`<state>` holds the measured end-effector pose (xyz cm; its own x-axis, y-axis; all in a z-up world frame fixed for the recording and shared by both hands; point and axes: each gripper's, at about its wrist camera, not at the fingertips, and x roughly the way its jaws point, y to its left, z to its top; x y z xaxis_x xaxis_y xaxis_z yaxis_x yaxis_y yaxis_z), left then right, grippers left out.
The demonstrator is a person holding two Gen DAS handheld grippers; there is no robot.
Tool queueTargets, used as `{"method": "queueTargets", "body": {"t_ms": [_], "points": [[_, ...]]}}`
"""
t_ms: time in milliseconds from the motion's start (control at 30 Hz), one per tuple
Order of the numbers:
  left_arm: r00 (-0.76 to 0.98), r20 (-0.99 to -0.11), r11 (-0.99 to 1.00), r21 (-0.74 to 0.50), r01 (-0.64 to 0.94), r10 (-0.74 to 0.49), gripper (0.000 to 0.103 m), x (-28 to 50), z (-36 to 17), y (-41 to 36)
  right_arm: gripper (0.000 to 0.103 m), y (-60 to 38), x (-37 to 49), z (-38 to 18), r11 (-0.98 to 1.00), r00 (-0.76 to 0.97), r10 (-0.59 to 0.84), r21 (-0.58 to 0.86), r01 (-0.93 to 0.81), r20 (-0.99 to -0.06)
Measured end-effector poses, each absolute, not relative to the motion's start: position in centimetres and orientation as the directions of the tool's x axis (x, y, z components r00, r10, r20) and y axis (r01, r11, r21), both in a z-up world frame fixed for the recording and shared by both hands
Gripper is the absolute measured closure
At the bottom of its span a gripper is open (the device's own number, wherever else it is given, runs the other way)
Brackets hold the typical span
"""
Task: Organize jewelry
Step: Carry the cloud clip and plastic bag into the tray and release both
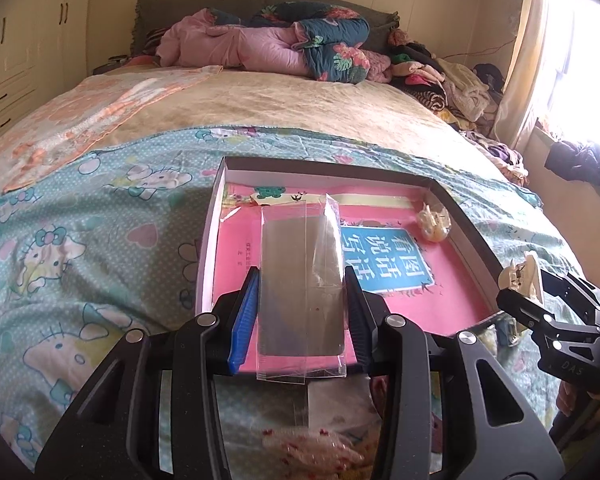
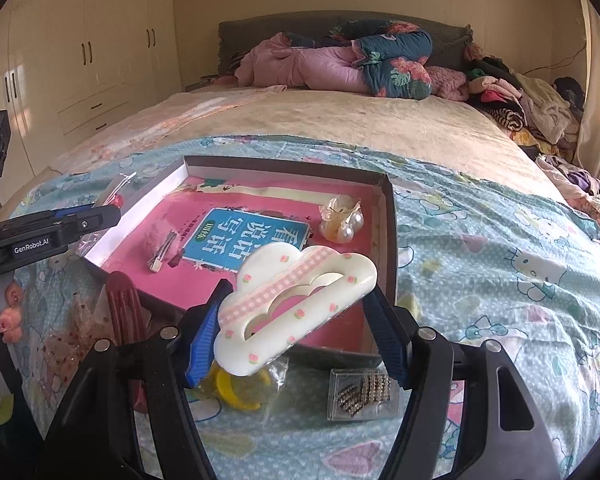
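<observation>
The box (image 2: 388,240) is open on top. Ahead of the right gripper (image 2: 296,332), its pink floor is mostly bare. A pearl clip (image 2: 342,220) sits far ahead; a small hairpin (image 2: 162,256) lies ahead-left. The box's near wall stands just below.

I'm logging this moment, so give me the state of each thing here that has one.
Left claw: shut on clear plastic sleeve.
Right claw: shut on white cloud-shaped hair clip.
Shallow open box: lidless, holding pearl hair claw and metal hairpins.
</observation>
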<state>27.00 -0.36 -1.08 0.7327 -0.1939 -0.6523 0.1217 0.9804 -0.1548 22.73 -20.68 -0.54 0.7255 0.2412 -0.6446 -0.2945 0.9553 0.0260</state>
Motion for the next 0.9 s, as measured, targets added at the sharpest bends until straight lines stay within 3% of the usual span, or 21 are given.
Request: {"method": "queueTargets", "body": {"t_ms": [900], "points": [[0.671, -0.733, 0.992, -0.047, 0.114, -0.112, 0.07, 34.5, -4.4, -2.0, 0.038, -19.6, 30.0, -4.2, 0.968, 0.663, 0.156, -0.02, -0.25, -0.732]]}}
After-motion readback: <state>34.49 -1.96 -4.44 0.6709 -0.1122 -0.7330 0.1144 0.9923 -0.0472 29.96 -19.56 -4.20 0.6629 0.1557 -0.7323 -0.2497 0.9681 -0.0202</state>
